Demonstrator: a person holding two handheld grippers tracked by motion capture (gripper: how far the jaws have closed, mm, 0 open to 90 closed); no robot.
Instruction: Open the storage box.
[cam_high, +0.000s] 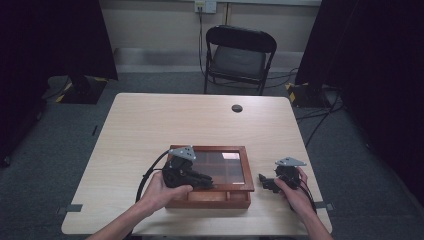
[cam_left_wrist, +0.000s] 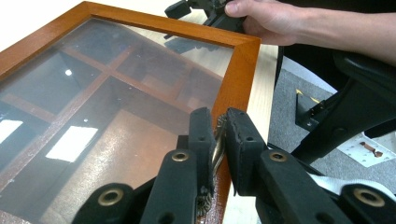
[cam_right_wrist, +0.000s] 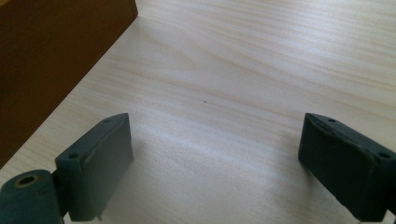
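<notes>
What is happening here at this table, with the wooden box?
A person works on a wooden box with a glass lid, using two hand-held grippers. The left gripper is shut on a small metal handle at the lid's front edge. The right gripper rests open on the table beside the box, holding nothing.

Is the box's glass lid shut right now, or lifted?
Lifted a little: the glass lid sits offset above the box, and the left gripper is clamped on its metal latch.
</notes>
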